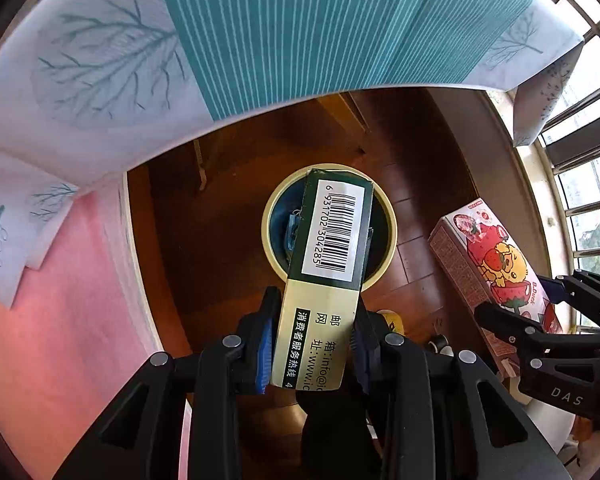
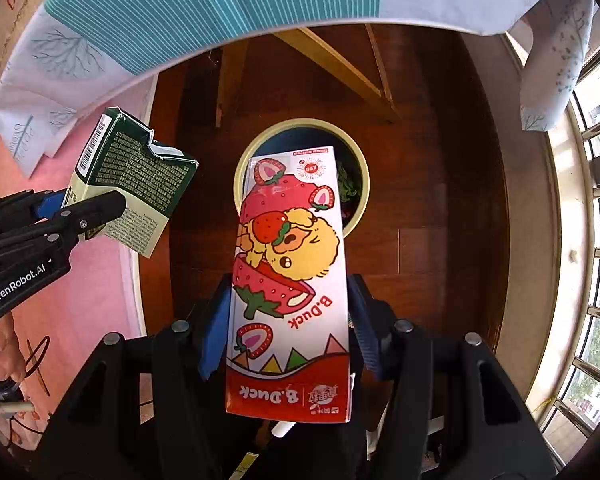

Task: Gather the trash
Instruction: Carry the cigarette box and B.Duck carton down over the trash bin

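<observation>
two cartons are hanging over one round bin [image 1: 269, 240] on the dark wood floor, each carried nose-down by its own gripper.

on the left, the left gripper [image 1: 314, 344] is clamping the green carton [image 1: 332, 240] across its narrow pale lower half, blue pads pressing both sides, with the barcode face turned toward the camera. the carton's far end is lying inside the outline of the bin's cream rim, so a release here looks likely to drop it in. to do it well, the person should be keeping the carton pointing straight down, centring it over the dark opening rather than the near rim, and opening the jaws cleanly without a sideways flick.

on the right, the right gripper [image 2: 288, 340] is gripping the strawberry carton [image 2: 292, 280] by its lower part, blue pads touching both long edges. its top end is overlapping the bin [image 2: 242, 168], covering the left part of the opening, while some green trash is showing inside to the right. this carton is long, so it may tip on the rim; shifting it slightly toward the open middle before letting go seems wise.

both cartons are crowding one mouth, so releasing one at a time looks safer. a striped tablecloth [image 1: 300, 32] is hanging above, well clear of the bin.
</observation>
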Demonstrator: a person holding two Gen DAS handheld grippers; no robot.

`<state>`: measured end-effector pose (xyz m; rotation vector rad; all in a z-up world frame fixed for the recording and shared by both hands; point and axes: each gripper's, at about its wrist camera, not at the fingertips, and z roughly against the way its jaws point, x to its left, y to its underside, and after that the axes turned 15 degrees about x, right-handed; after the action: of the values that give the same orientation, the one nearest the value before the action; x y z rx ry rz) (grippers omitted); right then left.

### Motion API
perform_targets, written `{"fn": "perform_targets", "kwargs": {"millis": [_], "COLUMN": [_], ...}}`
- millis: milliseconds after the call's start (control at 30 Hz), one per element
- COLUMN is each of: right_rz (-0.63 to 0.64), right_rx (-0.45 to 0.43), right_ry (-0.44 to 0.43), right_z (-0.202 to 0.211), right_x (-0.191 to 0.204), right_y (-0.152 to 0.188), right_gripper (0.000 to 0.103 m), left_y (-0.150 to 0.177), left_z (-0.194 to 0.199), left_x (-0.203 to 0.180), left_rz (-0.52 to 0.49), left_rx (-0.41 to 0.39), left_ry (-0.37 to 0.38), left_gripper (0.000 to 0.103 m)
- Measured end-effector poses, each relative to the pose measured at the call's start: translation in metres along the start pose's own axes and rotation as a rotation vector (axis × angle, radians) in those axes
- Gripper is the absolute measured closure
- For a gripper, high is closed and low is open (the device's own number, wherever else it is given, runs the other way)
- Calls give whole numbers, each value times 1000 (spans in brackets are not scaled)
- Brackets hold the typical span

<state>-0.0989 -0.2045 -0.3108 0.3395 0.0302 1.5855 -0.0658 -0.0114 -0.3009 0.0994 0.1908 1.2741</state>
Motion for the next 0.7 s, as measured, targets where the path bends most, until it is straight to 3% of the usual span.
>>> {"fn": "perform_targets", "kwargs": {"millis": [267, 467, 700], "right_rz": [-45, -31, 14], "right_rx": [35, 24, -4], "right_ry": [-45, -64, -91], "right_z": [-58, -86, -107], "right_x": [-18, -28, -30], "right_y": [-28, -62, -99], "right_gripper": [51, 51, 50], "left_y": [-30, -53, -85], "left_z": [-70, -111, -141], "left_x": [1, 6, 18], "left_rz": [16, -26, -61], "left_rx": [26, 19, 6], "left_ry": [19, 17, 27], "left_gripper": [72, 72, 71]}}
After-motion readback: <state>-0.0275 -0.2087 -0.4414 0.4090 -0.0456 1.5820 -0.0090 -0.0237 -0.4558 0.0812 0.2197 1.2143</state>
